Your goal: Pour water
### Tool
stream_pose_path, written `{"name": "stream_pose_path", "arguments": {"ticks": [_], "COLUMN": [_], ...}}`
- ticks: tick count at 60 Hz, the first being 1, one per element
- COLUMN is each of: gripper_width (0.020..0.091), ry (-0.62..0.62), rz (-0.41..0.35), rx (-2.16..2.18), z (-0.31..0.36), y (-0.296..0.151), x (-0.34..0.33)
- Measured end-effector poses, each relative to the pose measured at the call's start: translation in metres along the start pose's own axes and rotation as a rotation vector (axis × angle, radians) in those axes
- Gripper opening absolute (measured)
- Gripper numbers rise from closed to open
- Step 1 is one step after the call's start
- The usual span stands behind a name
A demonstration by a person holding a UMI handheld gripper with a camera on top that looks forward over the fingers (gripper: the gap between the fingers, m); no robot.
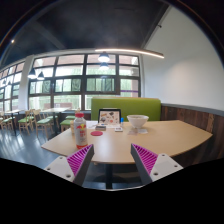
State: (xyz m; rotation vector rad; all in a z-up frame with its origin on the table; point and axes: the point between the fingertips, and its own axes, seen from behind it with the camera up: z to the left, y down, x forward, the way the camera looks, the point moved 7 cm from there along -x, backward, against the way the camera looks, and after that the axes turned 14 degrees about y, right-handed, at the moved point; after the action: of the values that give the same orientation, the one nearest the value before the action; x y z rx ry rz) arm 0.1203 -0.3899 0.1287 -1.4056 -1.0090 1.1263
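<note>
Gripper view: fingers (pixel 113 160) apart (nothing between), bottle (pixel 81 129) beyond.

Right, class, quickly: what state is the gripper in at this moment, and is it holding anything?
Gripper: open and holding nothing; the table with the bottle and bowl lies beyond its fingers.

Smooth pale wooden table (pixel 150 140)

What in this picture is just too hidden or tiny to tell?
All in the gripper view:
- Bottle: too small to tell how full it is or whether it is capped.
- Bowl: its inside is hidden by its own rim.
- Small items by the tablet: too small to identify.
- Table: its near edge is hidden behind the open gripper.
</note>
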Motion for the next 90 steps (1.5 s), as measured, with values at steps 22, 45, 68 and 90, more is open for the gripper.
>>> {"name": "stream_pose_path", "arguments": {"ticks": [22,45,68,90], "gripper_width": [0.0815,0.0812,0.0486,0.0419], "ry": [-0.138,-0.055,0.025,0.135], "rz": [-0.029,-0.076,-0.080,-0.164], "rx": [0.055,0.015,0.071,-0.343], "z": [0.097,0.202,0.215,0.202], "y": [0.025,-0.005,-0.010,-0.054], "x": [0.069,0.191,0.238,0.293]}}
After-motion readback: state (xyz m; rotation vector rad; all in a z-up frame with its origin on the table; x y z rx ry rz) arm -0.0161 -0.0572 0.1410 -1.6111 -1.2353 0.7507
